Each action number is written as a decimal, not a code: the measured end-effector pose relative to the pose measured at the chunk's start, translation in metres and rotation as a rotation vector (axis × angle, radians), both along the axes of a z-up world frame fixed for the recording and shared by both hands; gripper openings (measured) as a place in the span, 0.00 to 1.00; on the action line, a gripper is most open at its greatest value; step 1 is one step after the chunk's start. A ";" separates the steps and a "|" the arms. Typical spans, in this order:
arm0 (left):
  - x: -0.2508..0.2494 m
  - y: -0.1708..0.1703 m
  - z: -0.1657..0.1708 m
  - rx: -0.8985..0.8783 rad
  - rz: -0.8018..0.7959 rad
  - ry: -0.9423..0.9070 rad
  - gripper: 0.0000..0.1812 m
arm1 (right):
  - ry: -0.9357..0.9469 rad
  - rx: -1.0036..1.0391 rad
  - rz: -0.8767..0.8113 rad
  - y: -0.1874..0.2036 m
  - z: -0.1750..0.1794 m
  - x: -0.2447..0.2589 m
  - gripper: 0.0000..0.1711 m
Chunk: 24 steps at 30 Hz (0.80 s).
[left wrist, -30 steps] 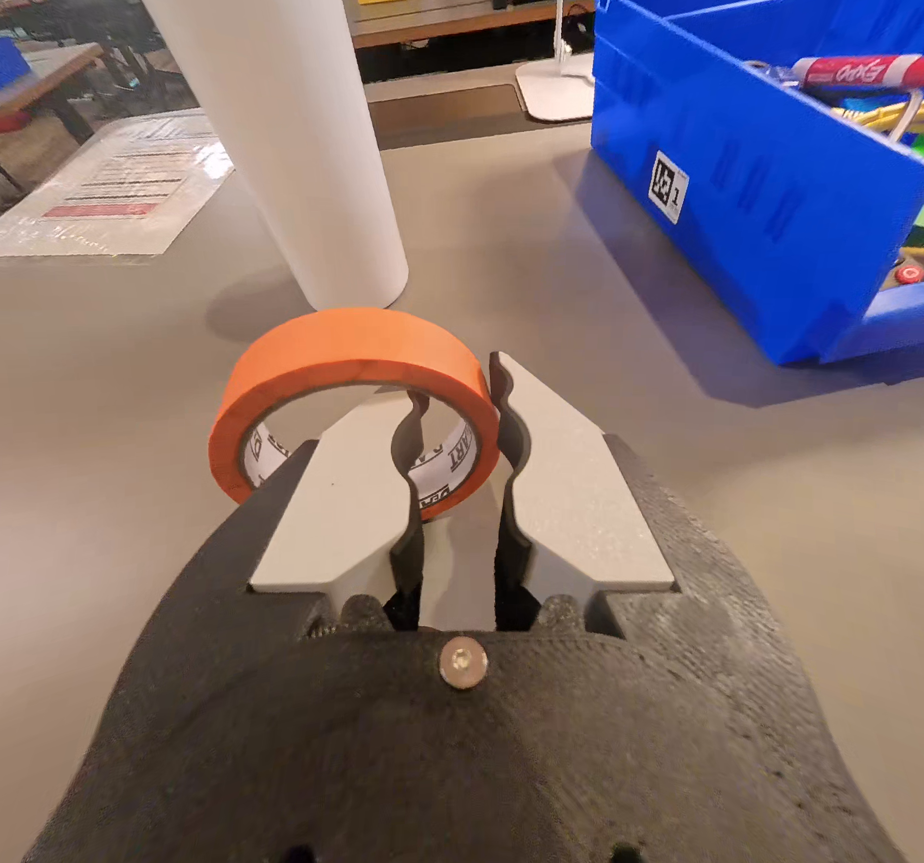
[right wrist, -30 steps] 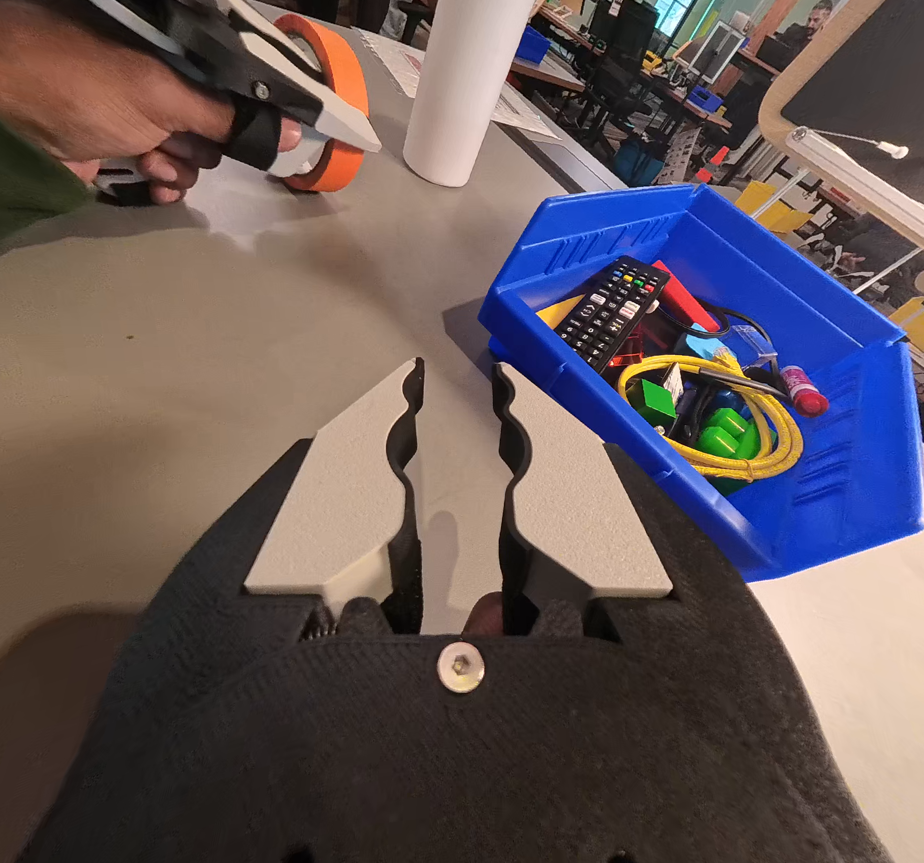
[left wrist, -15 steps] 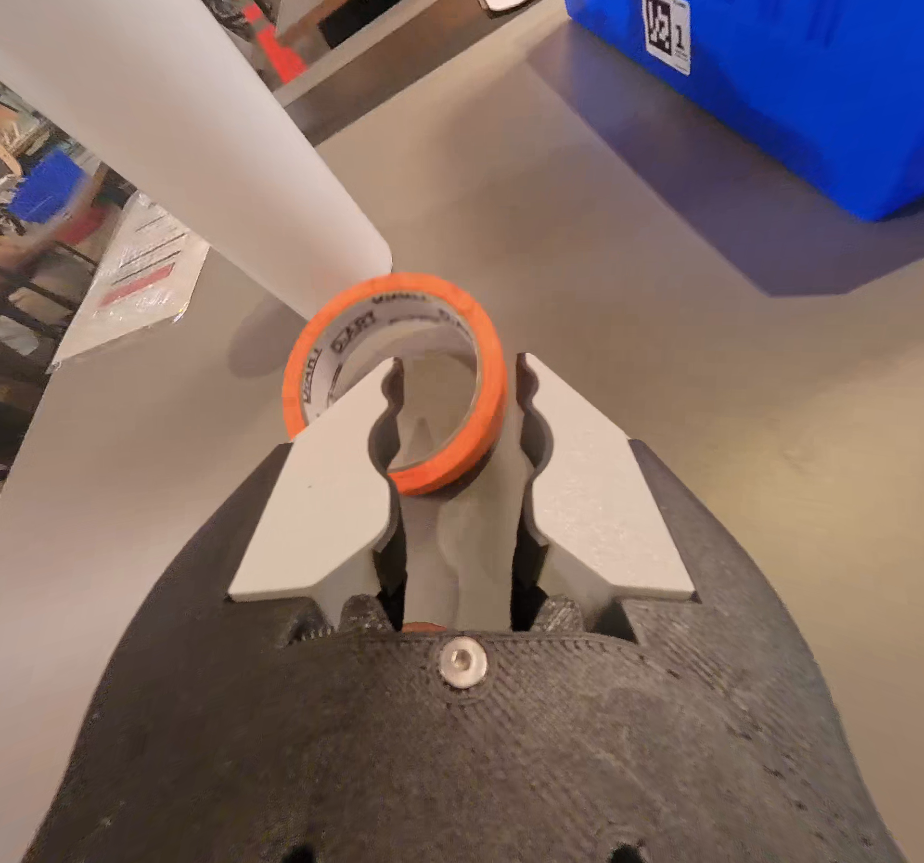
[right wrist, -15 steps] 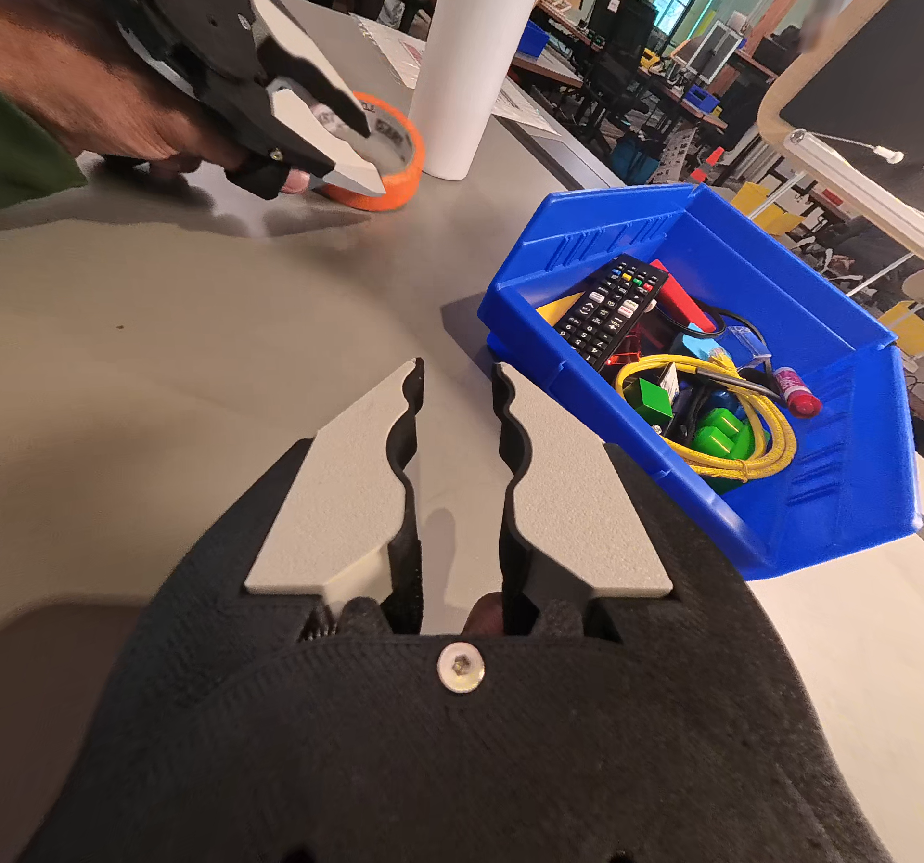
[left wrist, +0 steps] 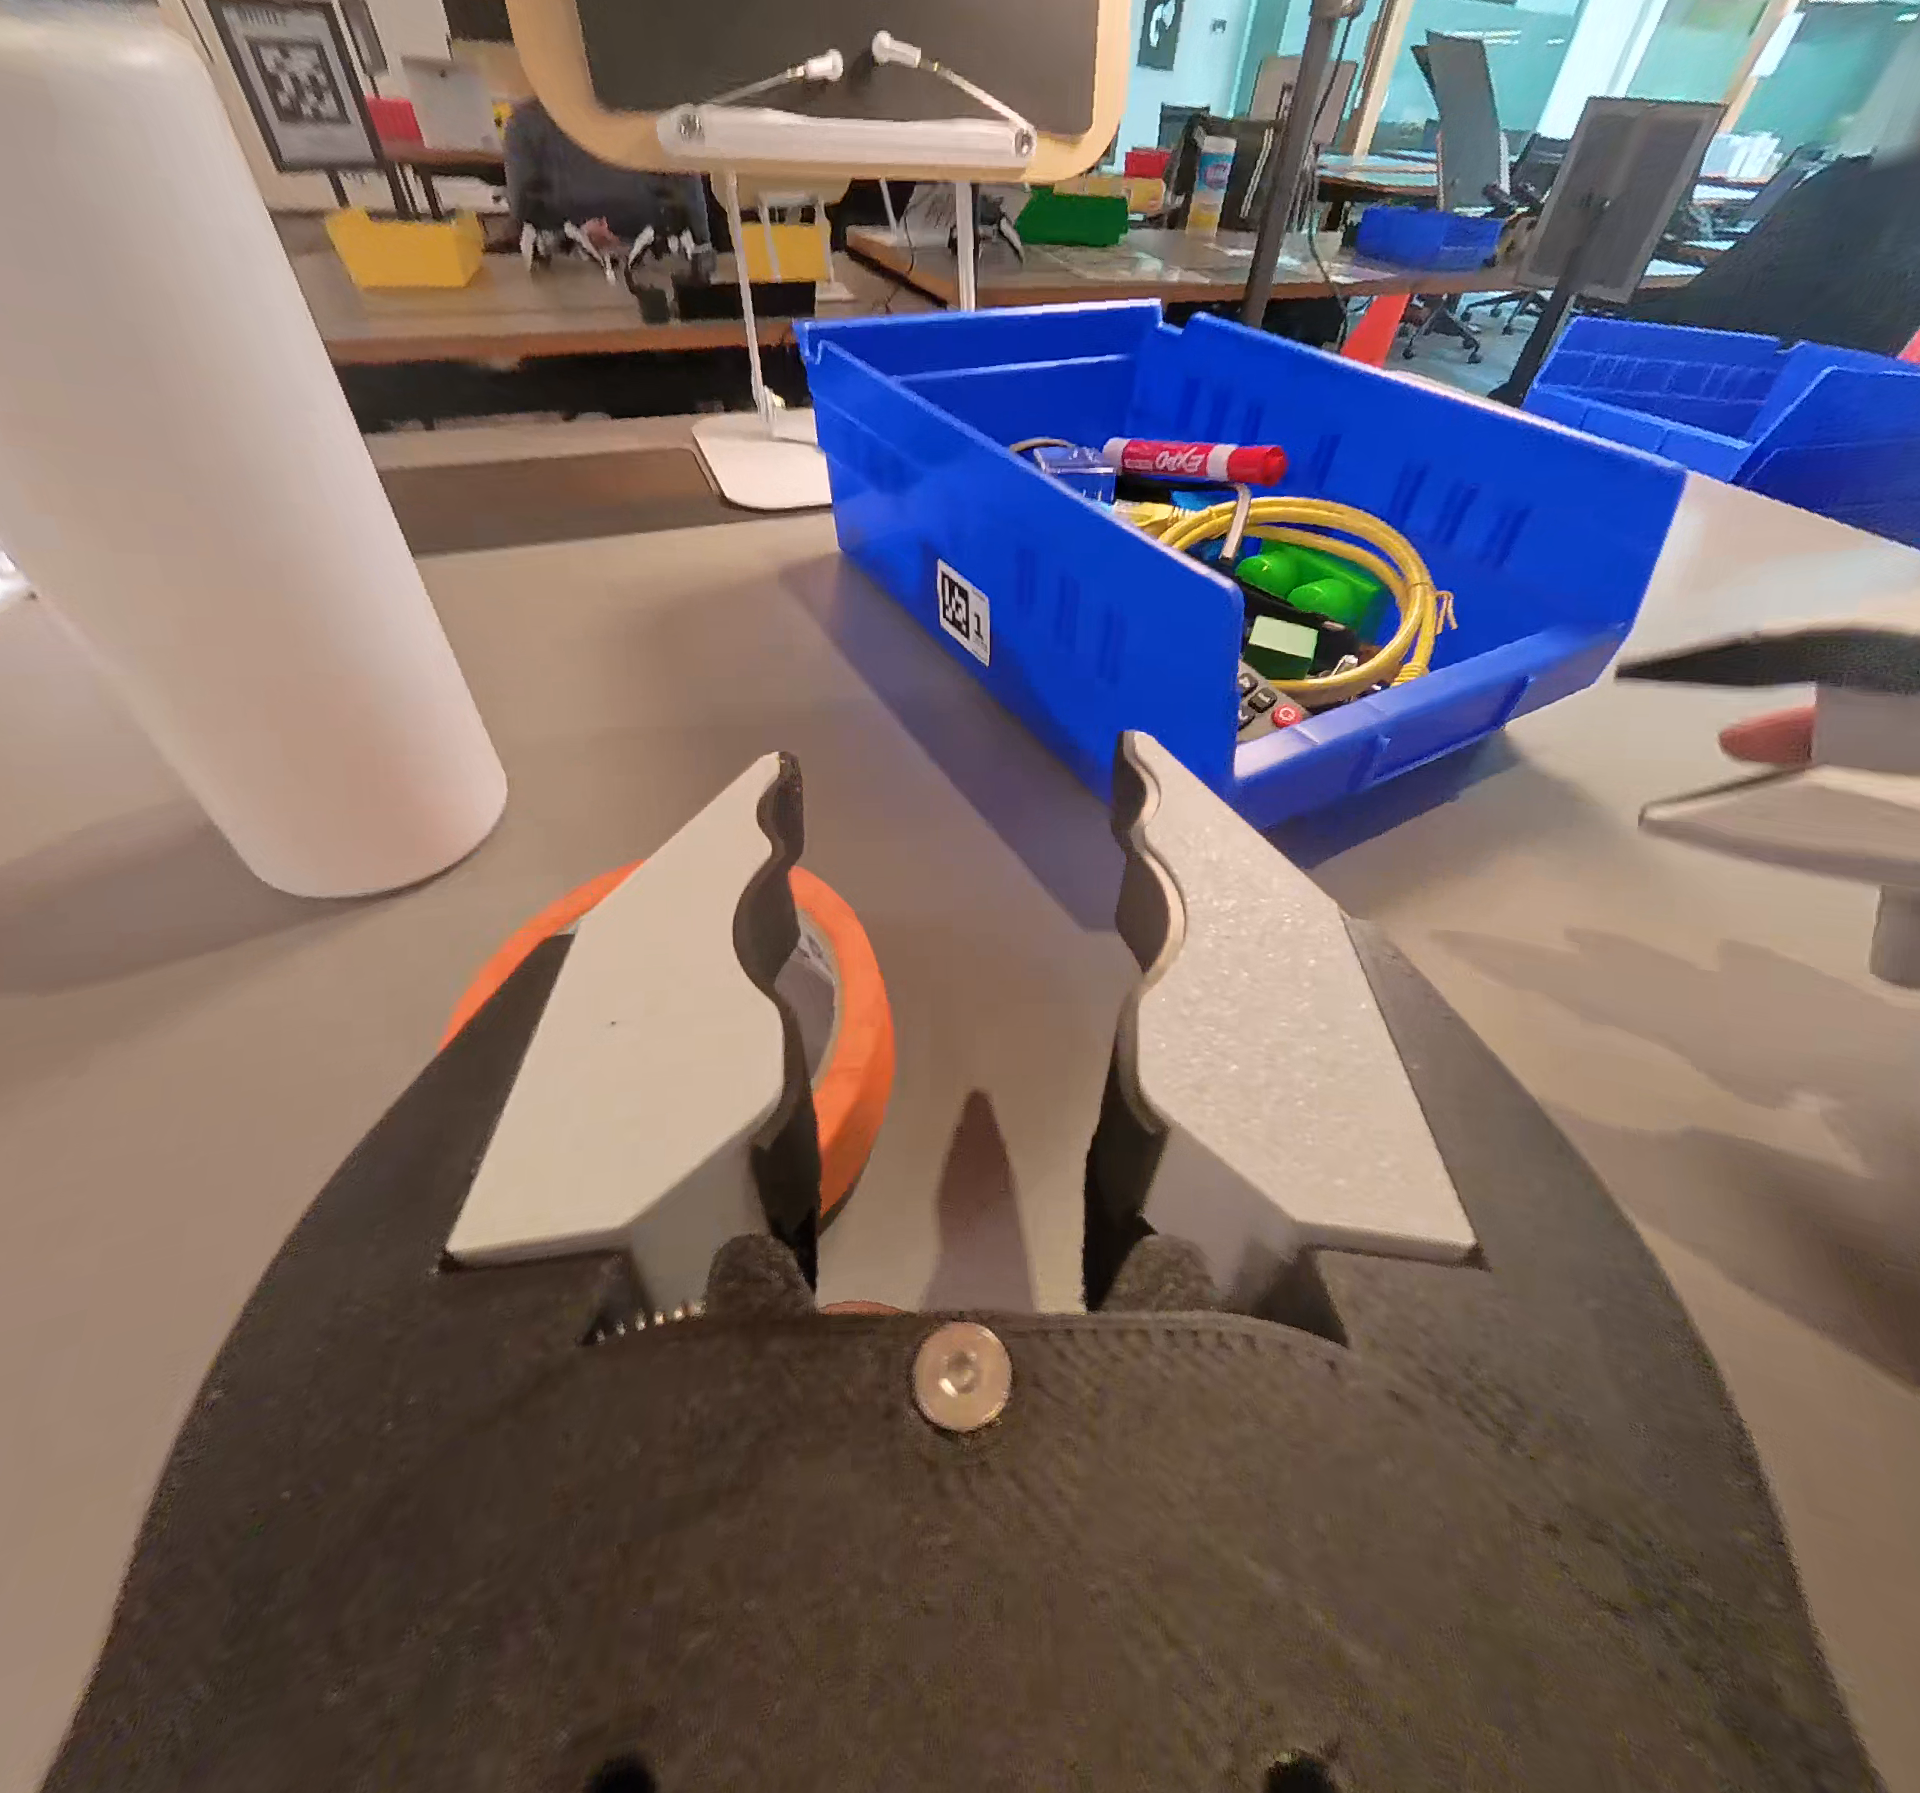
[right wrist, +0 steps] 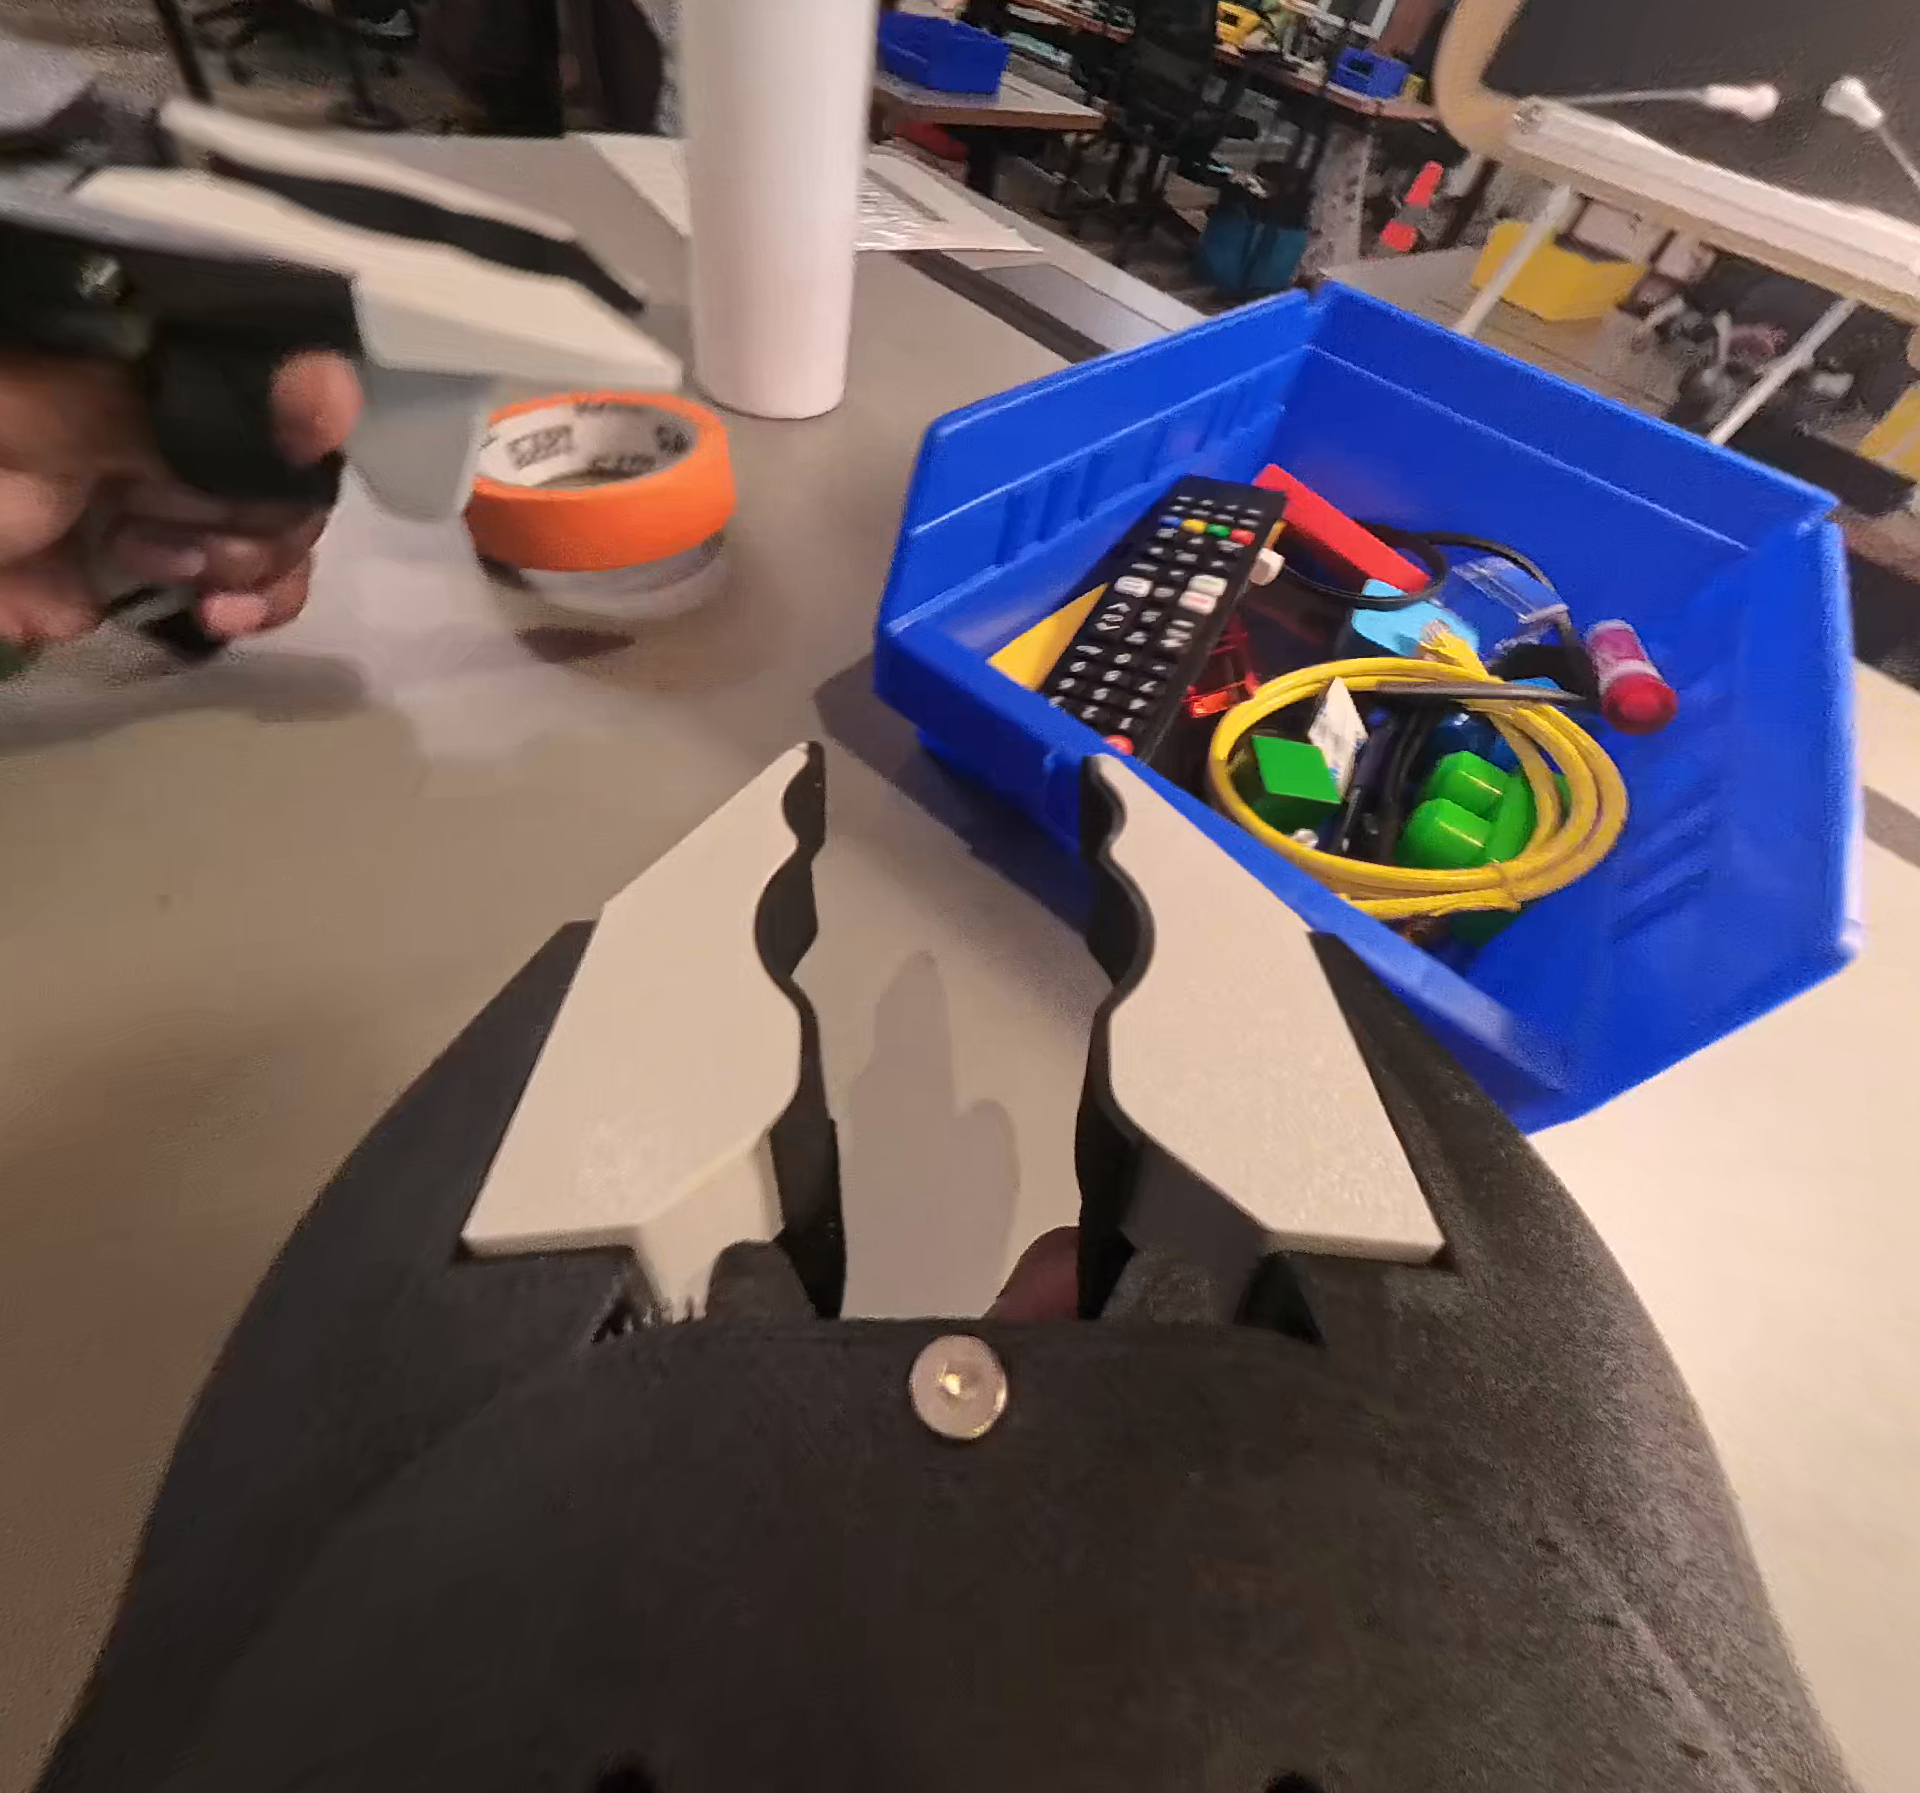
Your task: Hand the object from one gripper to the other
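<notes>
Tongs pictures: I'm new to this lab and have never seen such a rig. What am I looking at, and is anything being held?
No robot here: a person holds a pair of tongs in each hand, each with a camera looking along its two grey fingers. One picture comes from the left tongs, the other from the right tongs, where a hand holding the left pair also shows. On the grey table stand a white cylinder and a blue bin holding a remote control, a yellow cable and other bits. An orange tape roll lies flat by the left tongs. Both tongs are open and neither grips anything.
</notes>
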<state>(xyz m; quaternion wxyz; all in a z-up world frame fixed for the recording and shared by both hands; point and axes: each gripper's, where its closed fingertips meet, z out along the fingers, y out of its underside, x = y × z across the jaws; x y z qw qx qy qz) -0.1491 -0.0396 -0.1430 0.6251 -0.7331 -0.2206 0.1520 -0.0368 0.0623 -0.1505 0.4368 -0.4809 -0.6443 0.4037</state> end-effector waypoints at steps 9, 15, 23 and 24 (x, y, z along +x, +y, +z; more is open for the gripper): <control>-0.008 -0.004 -0.009 -0.062 0.084 0.039 0.34 | -0.222 0.052 -0.066 0.045 0.014 -0.067 0.35; -0.004 0.000 -0.011 -0.087 0.071 0.065 0.34 | -0.383 0.575 0.046 0.090 -0.001 -0.115 0.37; -0.003 0.001 -0.012 -0.097 0.062 0.072 0.34 | -0.636 0.822 0.434 0.092 -0.060 -0.140 0.44; -0.003 0.002 -0.012 -0.099 0.061 0.073 0.34 | -0.649 0.833 0.453 0.093 -0.064 -0.144 0.46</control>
